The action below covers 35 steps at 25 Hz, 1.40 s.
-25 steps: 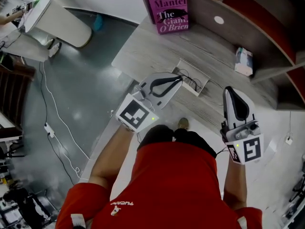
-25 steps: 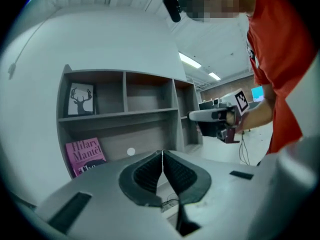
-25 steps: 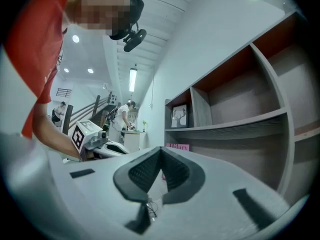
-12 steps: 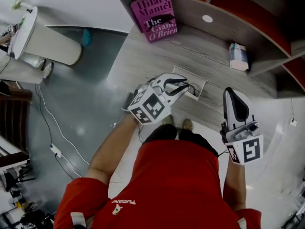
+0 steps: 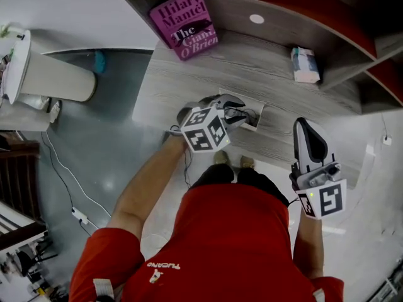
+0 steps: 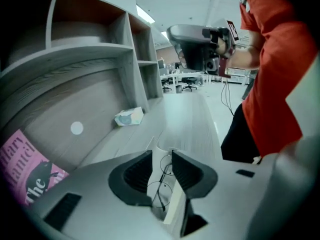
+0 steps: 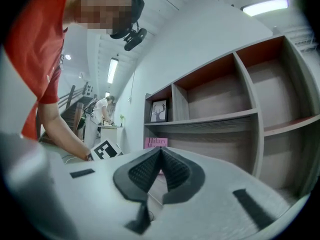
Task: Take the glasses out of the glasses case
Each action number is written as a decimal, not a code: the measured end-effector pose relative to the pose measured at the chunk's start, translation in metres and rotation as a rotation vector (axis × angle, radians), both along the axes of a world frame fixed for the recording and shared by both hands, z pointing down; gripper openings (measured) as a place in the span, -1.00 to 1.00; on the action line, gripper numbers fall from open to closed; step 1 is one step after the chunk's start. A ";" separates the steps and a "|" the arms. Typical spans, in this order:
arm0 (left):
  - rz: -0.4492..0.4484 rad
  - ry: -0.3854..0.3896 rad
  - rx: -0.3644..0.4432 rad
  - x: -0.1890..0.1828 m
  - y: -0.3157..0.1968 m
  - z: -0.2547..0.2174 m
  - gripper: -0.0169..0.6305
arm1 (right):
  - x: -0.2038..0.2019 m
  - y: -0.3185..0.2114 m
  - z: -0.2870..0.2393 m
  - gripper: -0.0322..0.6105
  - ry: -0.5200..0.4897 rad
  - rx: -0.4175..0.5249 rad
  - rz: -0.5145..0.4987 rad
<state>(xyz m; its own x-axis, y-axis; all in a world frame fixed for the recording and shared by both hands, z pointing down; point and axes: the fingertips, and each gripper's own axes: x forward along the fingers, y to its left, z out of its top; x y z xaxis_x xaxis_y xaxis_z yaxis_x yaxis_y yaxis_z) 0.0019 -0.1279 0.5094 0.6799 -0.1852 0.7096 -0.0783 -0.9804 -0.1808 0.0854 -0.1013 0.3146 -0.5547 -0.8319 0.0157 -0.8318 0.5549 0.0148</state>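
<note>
An open white glasses case (image 5: 254,116) lies on the grey wooden desk (image 5: 189,80), with thin wire-framed glasses (image 5: 242,113) inside. My left gripper (image 5: 234,113) slants down just over the case, and its jaws are opening. In the left gripper view the glasses (image 6: 161,190) lie in the case (image 6: 173,204) below the gap of the left gripper (image 6: 161,156); the pads do not touch them. My right gripper (image 5: 305,127) is held level off the desk's front right, shut and empty. The right gripper view shows the right gripper (image 7: 160,152) with its pads together.
A pink book (image 5: 186,25) leans at the back left of the desk. A tissue pack (image 5: 305,65) lies at the back right under the shelves. Cables (image 5: 69,187) trail on the floor to the left, near a white round table (image 5: 17,61).
My left gripper has come down and forward over the case, rolling as it went, and its jaws have parted. The right gripper has stayed where it was.
</note>
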 end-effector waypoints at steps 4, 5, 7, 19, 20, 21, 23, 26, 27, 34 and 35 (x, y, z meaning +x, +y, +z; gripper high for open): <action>0.063 -0.078 -0.024 0.002 -0.006 0.021 -0.60 | 0.008 -0.002 0.005 -0.89 -0.001 -0.016 0.033; 0.080 -0.100 -0.031 0.002 -0.007 0.026 -0.60 | 0.010 -0.003 0.006 -0.89 -0.001 -0.020 0.041; 0.115 -0.144 -0.047 0.001 -0.007 0.037 -0.60 | 0.015 -0.003 0.009 -0.89 -0.002 -0.027 0.057; 0.251 -0.295 -0.142 0.002 -0.007 0.076 -0.60 | 0.033 -0.011 0.021 -0.89 -0.002 -0.060 0.115; 0.255 -0.302 -0.150 0.001 -0.007 0.078 -0.62 | 0.034 -0.012 0.021 -0.89 -0.002 -0.062 0.117; 0.258 -0.308 -0.158 0.001 -0.008 0.080 -0.63 | 0.035 -0.012 0.022 -0.89 -0.003 -0.064 0.119; 0.262 -0.314 -0.172 0.001 -0.009 0.082 -0.66 | 0.037 -0.013 0.023 -0.89 -0.004 -0.067 0.124; 0.272 -0.320 -0.191 0.001 -0.008 0.084 -0.71 | 0.039 -0.014 0.026 -0.89 -0.005 -0.075 0.129; 0.276 -0.322 -0.197 0.002 -0.008 0.084 -0.73 | 0.039 -0.014 0.026 -0.89 -0.005 -0.077 0.130; 0.285 -0.327 -0.237 0.002 -0.006 0.085 -0.83 | 0.040 -0.017 0.028 -0.89 -0.008 -0.079 0.122; 0.284 -0.328 -0.237 0.002 -0.007 0.085 -0.84 | 0.039 -0.017 0.029 -0.89 -0.008 -0.079 0.120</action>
<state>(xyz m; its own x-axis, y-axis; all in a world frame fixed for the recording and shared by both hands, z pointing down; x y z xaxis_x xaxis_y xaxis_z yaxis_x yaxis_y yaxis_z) 0.0039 -0.1347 0.5944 0.4139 0.1677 0.8947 0.2217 -0.9719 0.0796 0.1247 -0.1184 0.3431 -0.4520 -0.8885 0.0796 -0.8920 0.4509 -0.0317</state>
